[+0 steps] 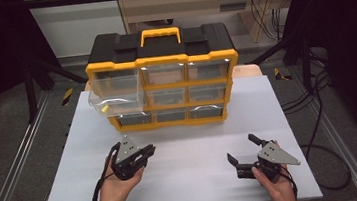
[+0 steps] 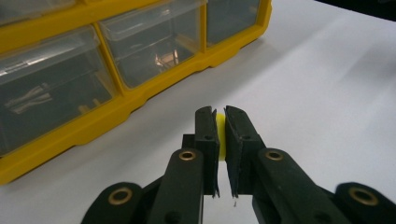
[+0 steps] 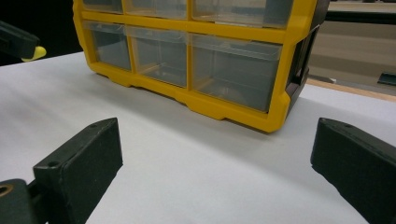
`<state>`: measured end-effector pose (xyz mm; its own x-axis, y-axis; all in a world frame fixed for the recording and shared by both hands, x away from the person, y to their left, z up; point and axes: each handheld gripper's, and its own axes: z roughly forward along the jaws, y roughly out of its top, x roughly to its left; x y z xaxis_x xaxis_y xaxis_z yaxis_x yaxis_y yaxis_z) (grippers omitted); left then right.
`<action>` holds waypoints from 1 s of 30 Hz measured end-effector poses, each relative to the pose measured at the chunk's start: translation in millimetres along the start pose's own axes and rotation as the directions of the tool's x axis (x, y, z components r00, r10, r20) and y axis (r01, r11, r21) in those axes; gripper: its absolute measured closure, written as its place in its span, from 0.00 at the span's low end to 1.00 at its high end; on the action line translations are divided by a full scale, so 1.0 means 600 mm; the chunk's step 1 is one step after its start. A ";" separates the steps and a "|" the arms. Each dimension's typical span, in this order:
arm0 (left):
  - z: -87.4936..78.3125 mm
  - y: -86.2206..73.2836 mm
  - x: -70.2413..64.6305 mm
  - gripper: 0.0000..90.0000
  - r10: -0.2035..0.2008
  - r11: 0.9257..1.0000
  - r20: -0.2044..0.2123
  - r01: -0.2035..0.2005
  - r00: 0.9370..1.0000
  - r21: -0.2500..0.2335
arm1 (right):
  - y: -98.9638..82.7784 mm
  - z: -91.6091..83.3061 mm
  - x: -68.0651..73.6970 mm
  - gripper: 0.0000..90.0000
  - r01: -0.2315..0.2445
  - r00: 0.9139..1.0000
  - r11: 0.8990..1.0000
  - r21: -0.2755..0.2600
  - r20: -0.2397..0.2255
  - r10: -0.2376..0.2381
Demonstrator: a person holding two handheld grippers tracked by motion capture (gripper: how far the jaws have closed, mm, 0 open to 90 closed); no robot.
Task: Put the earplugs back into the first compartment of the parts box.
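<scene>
My left gripper (image 2: 221, 122) pinches a small yellow piece (image 2: 219, 133) by its edge above the worktop's (image 1: 185, 180) near-left area, so I fear it may slip before reaching the pulled-out drawer (image 1: 115, 93), while my right gripper (image 1: 246, 149) idles spread wide.

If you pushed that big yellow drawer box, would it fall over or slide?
The drawer box would probably slide, not tip: it sits broad and low on the smooth white table. It may be light, since its clear drawers look nearly empty. The pulled-out drawer at upper left might rattle or slip further.
</scene>
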<state>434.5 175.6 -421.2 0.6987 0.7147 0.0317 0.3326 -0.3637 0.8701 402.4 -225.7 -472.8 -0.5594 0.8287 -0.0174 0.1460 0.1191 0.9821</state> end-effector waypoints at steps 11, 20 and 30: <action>-0.026 0.025 0.005 0.94 -0.007 0.998 -0.010 0.007 1.000 -0.059 | 0.000 -0.001 -0.001 0.03 0.007 1.000 1.000 -0.002 0.001 -0.007; -0.053 0.047 0.008 0.94 -0.011 0.995 -0.008 0.010 1.000 -0.103 | 0.000 -0.001 -0.001 0.02 0.007 1.000 1.000 -0.003 -0.001 -0.007; -0.073 0.070 0.008 0.94 0.002 0.992 -0.006 -0.003 1.000 -0.129 | 0.000 -0.001 -0.001 0.02 0.011 1.000 1.000 -0.005 -0.004 -0.011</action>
<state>424.1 189.6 -363.1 0.6957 0.7174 0.0364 0.2461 -0.2857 0.9262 402.3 -226.4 -472.7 -0.5642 0.8252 -0.0273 0.1362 0.1256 0.9827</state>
